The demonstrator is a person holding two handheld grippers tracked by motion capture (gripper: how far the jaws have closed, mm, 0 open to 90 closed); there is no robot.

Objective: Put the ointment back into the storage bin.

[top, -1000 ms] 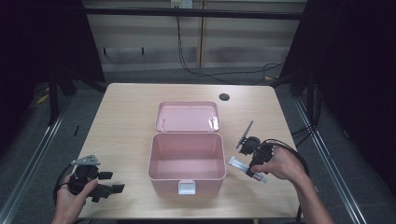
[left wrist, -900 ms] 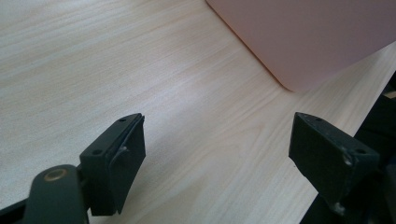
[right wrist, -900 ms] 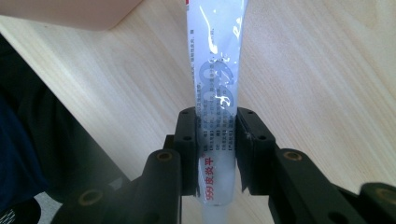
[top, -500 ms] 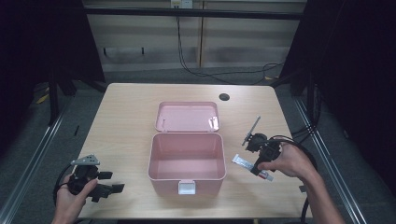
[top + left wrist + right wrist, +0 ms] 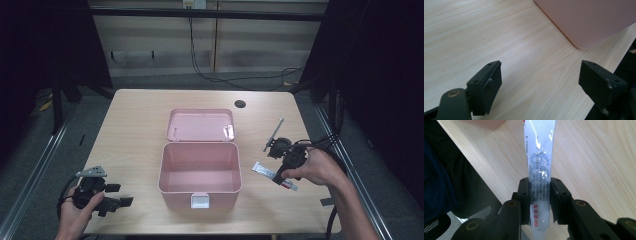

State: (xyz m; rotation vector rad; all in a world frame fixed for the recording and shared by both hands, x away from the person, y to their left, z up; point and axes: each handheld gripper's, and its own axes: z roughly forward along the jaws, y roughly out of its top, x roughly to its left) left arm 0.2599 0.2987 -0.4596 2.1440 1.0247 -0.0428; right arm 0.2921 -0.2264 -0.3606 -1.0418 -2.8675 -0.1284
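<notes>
The right gripper (image 5: 278,176) has its jaws clamped on a white tube (image 5: 265,171) of ointment, to the right of the open pink box (image 5: 200,172); in the high view the tube hangs just off the wooden table (image 5: 135,125), its long axis running from upper left to lower right, with the flat crimped tail pointing up-left toward the box and the other end lying under the person's right hand (image 5: 316,167). In the right gripper view the tube (image 5: 539,170) stands straight up between the two black pads, which press on its printed sides near one end; the long body reaches away from the jaws over the table's edge, and a corner of the pink box shows just past its far end. Red and grey print runs along the tube's length — too small to read in full.

The left gripper (image 5: 116,195) rests low at the near left corner of the table, held by the left hand (image 5: 80,210), well apart from the box; its jaws stand wide with nothing between them, and in the left gripper view they (image 5: 541,85) frame bare wood with the pink wall of the box (image 5: 594,22) ahead and to the right.

The box's lid (image 5: 201,125) lies folded back flat behind it; a white latch (image 5: 199,201) sits at its front wall, and a dark round hole (image 5: 240,104) marks the far side of the table.
</notes>
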